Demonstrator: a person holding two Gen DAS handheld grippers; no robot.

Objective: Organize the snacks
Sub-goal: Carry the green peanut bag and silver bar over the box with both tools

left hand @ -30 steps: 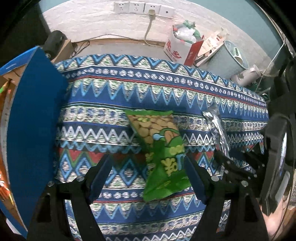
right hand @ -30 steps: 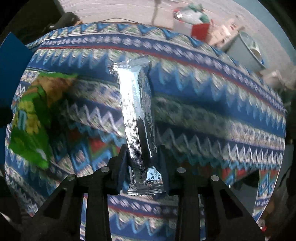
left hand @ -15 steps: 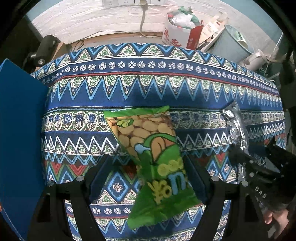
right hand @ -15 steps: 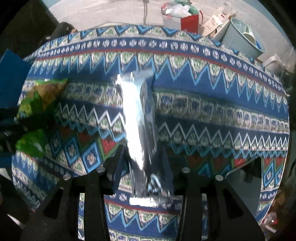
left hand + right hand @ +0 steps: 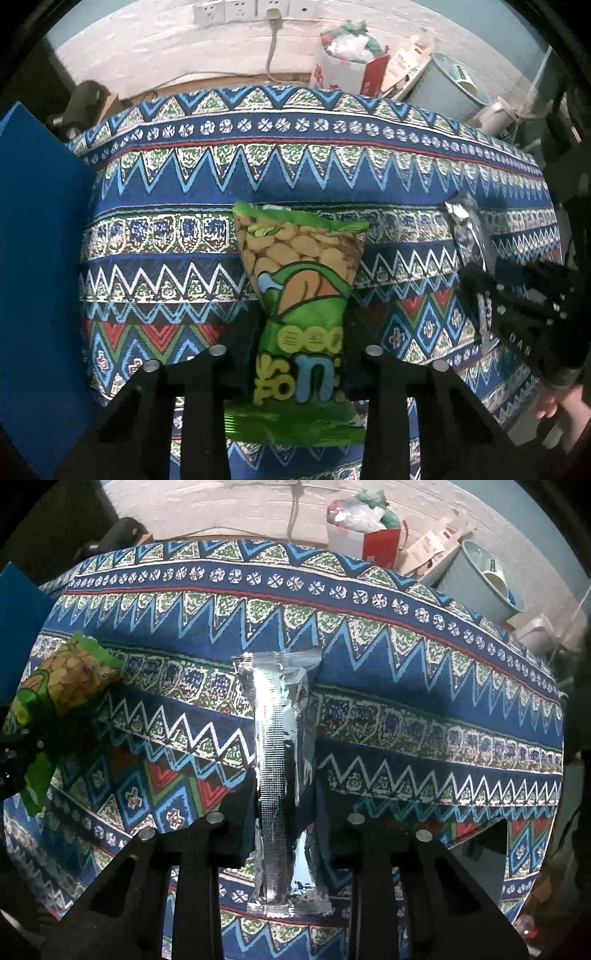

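- Green foil fills my left view: the green snack bag (image 5: 301, 314) lies on the patterned tablecloth (image 5: 184, 236) with its long axis running straight away from me, its near half between the jaws of my left gripper (image 5: 297, 365).
- Those jaws have just been closing and now clamp the bag at its lower part, so a lift goes straight up from here.
- Silver is the other one: the silver packet (image 5: 277, 775) also lies lengthwise along my right gripper (image 5: 286, 834), whose jaws have just closed further and pinch its near end.
- Each hand has its own snack; the packet sits well to the right of the bag.
- At the left edge stands a blue panel (image 5: 40, 258), near the bag.
- Writing: yellow characters and a blue "n" on the bag, which I cannot read as a brand; its picture shows pale beans. The packet shows no print.
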